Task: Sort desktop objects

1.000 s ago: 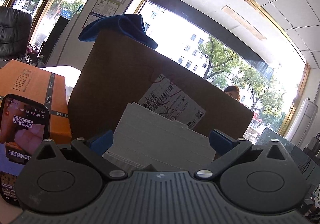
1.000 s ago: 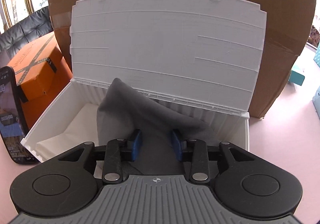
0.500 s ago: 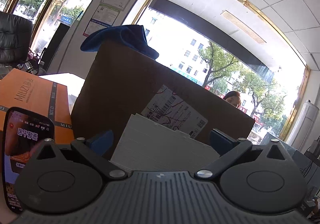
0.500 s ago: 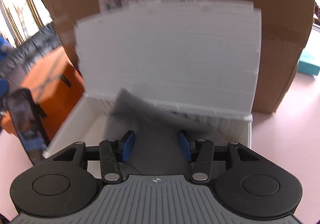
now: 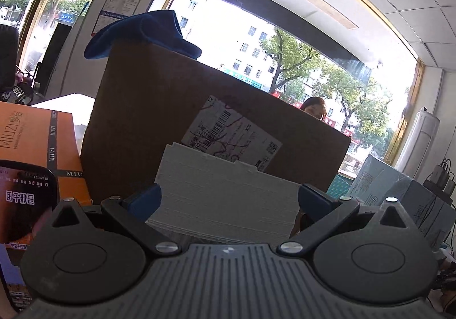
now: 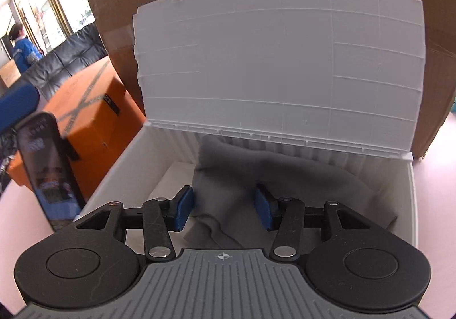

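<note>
A white plastic box (image 6: 410, 205) stands with its ribbed lid (image 6: 279, 62) propped up against a cardboard carton. A grey cloth (image 6: 285, 173) lies crumpled inside it, on the right half of the floor. My right gripper (image 6: 223, 208) hovers over the box's near side, open, with its blue pads (image 6: 183, 206) on either side of a fold of the cloth and not squeezing it. My left gripper (image 5: 229, 199) is held low, wide open and holding nothing, facing the white lid (image 5: 228, 193) from the front left.
The large cardboard carton (image 5: 159, 119) behind the box carries a blue cloth (image 5: 142, 34) on top. An orange box (image 6: 85, 116) and a propped phone (image 6: 45, 165) stand to the left. Pale blue boxes (image 5: 404, 193) sit to the right. A person (image 5: 315, 106) is beyond the carton.
My right gripper has opened and let go of the grey cloth, which has sunk into the white box. The left gripper has shifted slightly and stays open.
</note>
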`<state>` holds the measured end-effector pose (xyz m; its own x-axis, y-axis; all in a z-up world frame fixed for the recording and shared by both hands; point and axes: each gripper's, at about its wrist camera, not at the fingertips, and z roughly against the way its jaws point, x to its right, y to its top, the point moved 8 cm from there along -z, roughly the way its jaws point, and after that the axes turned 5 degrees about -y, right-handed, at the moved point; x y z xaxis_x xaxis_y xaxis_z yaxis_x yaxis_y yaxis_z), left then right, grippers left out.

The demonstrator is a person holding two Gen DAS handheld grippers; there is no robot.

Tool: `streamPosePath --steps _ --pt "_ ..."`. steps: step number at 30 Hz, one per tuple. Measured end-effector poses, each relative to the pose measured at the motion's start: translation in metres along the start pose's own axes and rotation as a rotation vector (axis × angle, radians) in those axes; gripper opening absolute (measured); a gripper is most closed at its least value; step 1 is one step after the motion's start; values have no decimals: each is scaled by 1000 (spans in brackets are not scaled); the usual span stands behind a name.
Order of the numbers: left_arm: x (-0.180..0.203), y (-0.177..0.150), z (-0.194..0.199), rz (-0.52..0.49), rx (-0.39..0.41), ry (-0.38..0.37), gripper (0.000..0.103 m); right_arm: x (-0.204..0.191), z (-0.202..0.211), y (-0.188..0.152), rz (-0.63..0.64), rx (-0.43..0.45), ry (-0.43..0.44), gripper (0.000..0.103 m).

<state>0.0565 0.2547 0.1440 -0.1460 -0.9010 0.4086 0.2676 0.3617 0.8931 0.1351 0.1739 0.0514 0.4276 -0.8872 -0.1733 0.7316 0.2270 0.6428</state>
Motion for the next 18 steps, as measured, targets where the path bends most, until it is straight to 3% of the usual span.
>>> streamPosePath --steps 4,7,10,12,14,18 --pt "-1 3 4 1 29 7 103 -9 -1 0 21 -16 22 68" --pt "-1 5 5 -3 39 6 103 -10 4 0 48 -1 31 70" --pt "0 6 6 1 39 4 103 -7 14 -1 -2 31 92 70" --pt "-1 5 5 7 38 7 103 0 26 0 -50 81 128 76" --pt "-3 6 5 19 39 12 103 9 41 2 -94 148 156 90" --pt "-7 5 3 35 36 22 103 27 78 3 -142 325 205 92"
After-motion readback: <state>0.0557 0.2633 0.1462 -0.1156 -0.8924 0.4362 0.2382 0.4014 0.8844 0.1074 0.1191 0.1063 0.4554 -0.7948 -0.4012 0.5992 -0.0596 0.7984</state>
